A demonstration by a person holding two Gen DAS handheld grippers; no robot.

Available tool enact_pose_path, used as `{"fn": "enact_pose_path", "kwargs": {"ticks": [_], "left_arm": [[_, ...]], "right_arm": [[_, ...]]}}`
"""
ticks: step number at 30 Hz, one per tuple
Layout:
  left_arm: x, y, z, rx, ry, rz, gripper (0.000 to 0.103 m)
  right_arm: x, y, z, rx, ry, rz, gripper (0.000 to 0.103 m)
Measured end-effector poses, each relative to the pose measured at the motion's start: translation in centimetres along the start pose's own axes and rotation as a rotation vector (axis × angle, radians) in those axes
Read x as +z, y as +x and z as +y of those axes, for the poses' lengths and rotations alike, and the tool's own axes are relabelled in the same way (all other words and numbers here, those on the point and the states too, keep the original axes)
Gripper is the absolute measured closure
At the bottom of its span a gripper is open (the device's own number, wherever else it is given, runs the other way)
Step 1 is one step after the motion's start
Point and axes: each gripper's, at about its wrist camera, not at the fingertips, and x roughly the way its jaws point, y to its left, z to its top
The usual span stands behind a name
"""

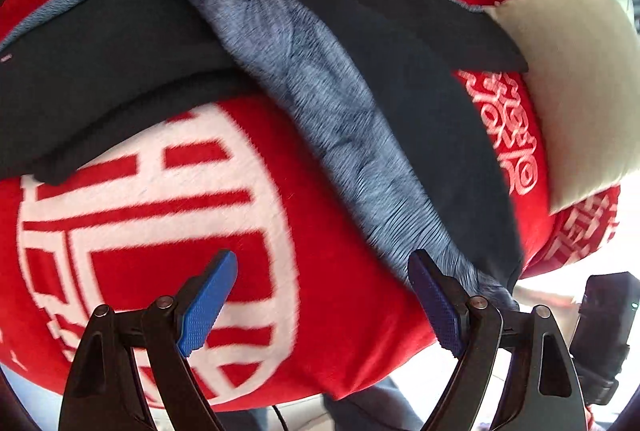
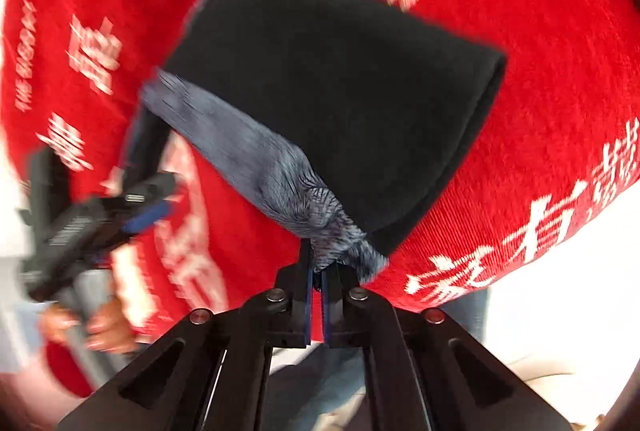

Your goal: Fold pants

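Dark navy pants (image 1: pixel 420 119) with a fuzzy grey-blue lining (image 1: pixel 312 103) lie across a red blanket (image 1: pixel 352 331) with white characters. In the left wrist view my left gripper (image 1: pixel 324 295) hovers open over the blanket, its right pad (image 1: pixel 434 303) just beside the lining's edge, with only blanket between the jaws. In the right wrist view my right gripper (image 2: pixel 318 271) is shut on a bunched end of the lining (image 2: pixel 260 167), where a folded dark panel of the pants (image 2: pixel 340 91) lies over the blanket (image 2: pixel 520 31). The left gripper (image 2: pixel 160 159) shows blurred at the left, held by a hand (image 2: pixel 92 327).
A cream cushion (image 1: pixel 572 91) rests on the blanket's right side, touching the pants' far end. The right tool's black housing (image 1: pixel 604 331) sits at the lower right edge. The blanket's near edge drops off below both grippers, with blue-trousered legs (image 2: pixel 320 383) beyond it.
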Motion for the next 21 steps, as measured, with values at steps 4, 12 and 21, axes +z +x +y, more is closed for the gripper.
{"fn": "enact_pose_path", "kwargs": {"ticks": [4,12,21], "left_arm": [[2.0,0.6,0.2,-0.075,-0.080,0.023,0.015],[4.4,1.7,1.3,-0.224,-0.201,0.064,0.015],[7.1,1.2,-1.5,-0.229,-0.152,0.054,0.093]], "right_arm": [[3.0,-4.7,1.3,0.169,-0.012,-0.036,0.100],[7.4,-7.6,4.3,0.264,-0.098,-0.027,0.100],[8.6,-8.3,3.2,0.246,-0.082,0.019,0.100]]}}
